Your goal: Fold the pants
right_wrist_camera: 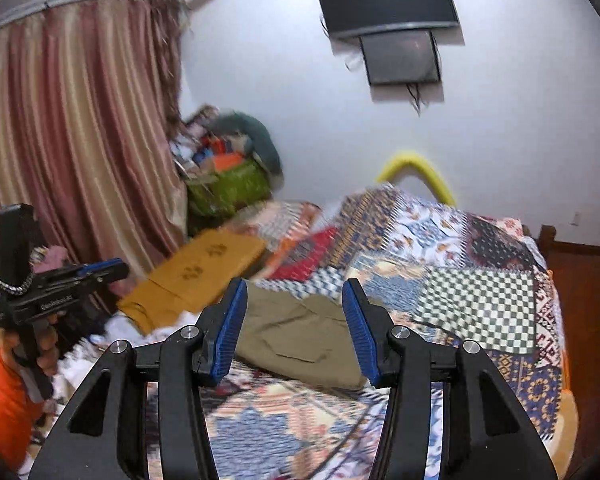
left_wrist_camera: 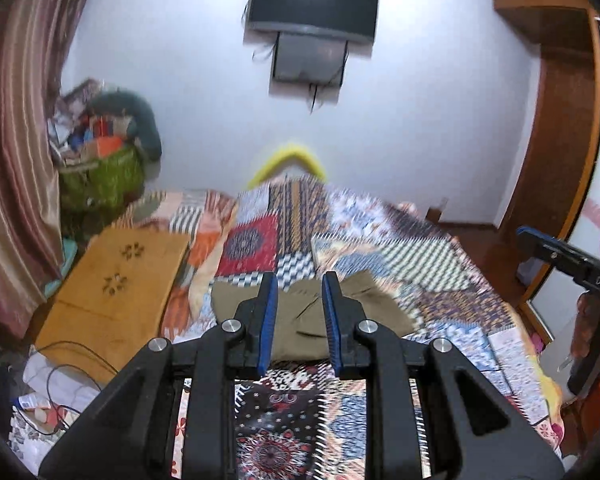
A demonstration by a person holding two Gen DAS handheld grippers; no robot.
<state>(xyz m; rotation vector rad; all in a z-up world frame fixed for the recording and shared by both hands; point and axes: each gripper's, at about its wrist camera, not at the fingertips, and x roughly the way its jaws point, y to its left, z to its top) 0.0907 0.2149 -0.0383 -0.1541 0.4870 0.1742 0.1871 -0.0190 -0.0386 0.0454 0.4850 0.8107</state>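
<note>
Olive-green pants point(left_wrist_camera: 300, 320) lie folded into a flat bundle on the patchwork bedcover point(left_wrist_camera: 420, 264). My left gripper point(left_wrist_camera: 300, 276) hovers above and in front of them, its blue pads a narrow gap apart with nothing between. In the right wrist view the same pants point(right_wrist_camera: 300, 332) lie below my right gripper point(right_wrist_camera: 295, 282), which is open wide and empty. Each tool shows in the other's view: the right gripper point(left_wrist_camera: 540, 244) at the right edge, the left gripper point(right_wrist_camera: 112, 270) at the left, held by a hand point(right_wrist_camera: 44, 348).
An ochre board point(left_wrist_camera: 112, 280) lies along the bed's left side, above cables and white clutter on the floor. A green basket point(left_wrist_camera: 100, 180) full of things stands by the striped curtain point(right_wrist_camera: 80, 140). A television point(left_wrist_camera: 314, 0) hangs on the far wall. A wooden frame point(left_wrist_camera: 560, 140) stands at the right.
</note>
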